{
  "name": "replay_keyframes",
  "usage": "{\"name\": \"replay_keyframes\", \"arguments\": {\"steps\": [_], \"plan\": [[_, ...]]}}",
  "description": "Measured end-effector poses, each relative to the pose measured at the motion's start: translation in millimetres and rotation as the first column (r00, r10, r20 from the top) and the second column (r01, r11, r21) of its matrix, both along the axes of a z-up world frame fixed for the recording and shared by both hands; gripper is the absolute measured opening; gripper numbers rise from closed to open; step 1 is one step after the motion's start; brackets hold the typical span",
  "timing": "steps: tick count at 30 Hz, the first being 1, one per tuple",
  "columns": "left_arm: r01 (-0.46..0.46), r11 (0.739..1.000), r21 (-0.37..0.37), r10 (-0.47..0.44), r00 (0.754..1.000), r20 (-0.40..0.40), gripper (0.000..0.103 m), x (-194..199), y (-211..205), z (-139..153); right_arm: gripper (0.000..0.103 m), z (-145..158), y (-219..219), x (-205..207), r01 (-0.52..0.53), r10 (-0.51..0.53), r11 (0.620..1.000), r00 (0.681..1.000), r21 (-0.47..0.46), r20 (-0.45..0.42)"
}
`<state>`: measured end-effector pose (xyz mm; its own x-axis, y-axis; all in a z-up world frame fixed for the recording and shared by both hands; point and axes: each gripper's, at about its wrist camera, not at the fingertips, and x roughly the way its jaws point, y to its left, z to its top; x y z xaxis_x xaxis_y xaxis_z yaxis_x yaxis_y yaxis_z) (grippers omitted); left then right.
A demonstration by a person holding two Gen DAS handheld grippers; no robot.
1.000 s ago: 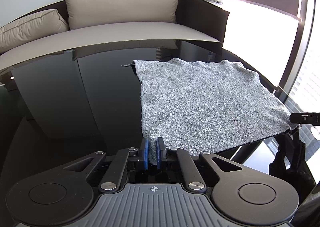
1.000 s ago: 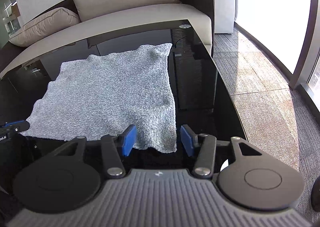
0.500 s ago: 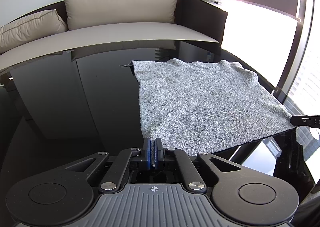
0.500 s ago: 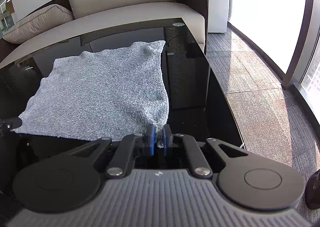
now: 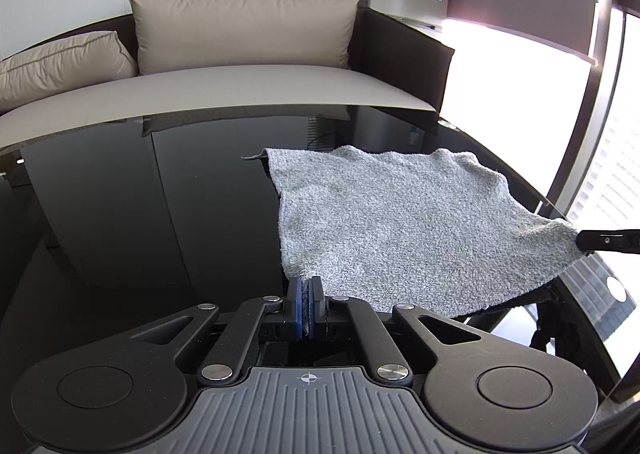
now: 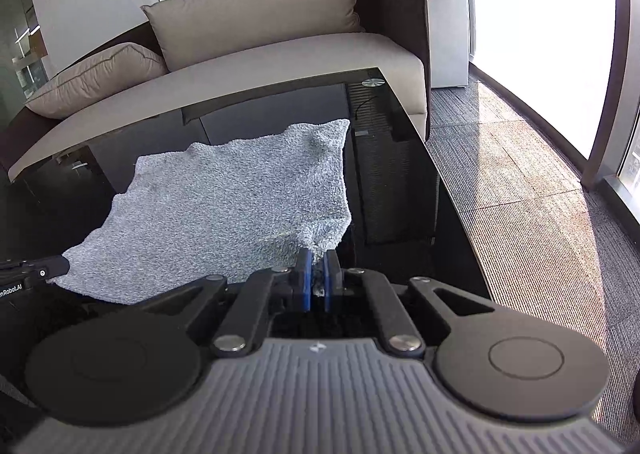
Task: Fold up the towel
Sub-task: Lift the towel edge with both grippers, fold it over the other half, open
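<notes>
Left wrist view is showing the left gripper (image 5: pixel 305 296) pinching the near left corner of the grey towel (image 5: pixel 400 222), jaws clamped tight on the cloth. Rest of the towel is lying spread over the right half of the black glass desk (image 5: pixel 140 206), far edge flat, near edge lifting off. Over at the near right corner the right gripper (image 6: pixel 316 278) is nipping its corner too. Guessing they're holding both near corners so the whole edge carries over to the far edge evenly.
</notes>
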<state>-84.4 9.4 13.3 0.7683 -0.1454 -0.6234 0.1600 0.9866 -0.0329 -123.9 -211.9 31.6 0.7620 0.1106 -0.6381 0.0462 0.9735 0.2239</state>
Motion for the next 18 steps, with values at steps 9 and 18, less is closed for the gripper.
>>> {"name": "replay_keyframes", "arguments": {"steps": [9, 18], "plan": [[-0.002, 1.000, -0.019, 0.001, 0.999, -0.040, 0.003, -22.0, 8.4, 9.9, 0.006, 14.4, -0.7, -11.9, -0.043, 0.043, 0.998, 0.999, 0.044, -0.017], [-0.006, 0.999, -0.033, 0.007, 1.000, 0.011, 0.003, -23.4, 14.8, 39.2, 0.006, 47.5, -3.0, -20.7, -0.086, 0.084, 0.994, 0.996, 0.062, 0.035]]}}
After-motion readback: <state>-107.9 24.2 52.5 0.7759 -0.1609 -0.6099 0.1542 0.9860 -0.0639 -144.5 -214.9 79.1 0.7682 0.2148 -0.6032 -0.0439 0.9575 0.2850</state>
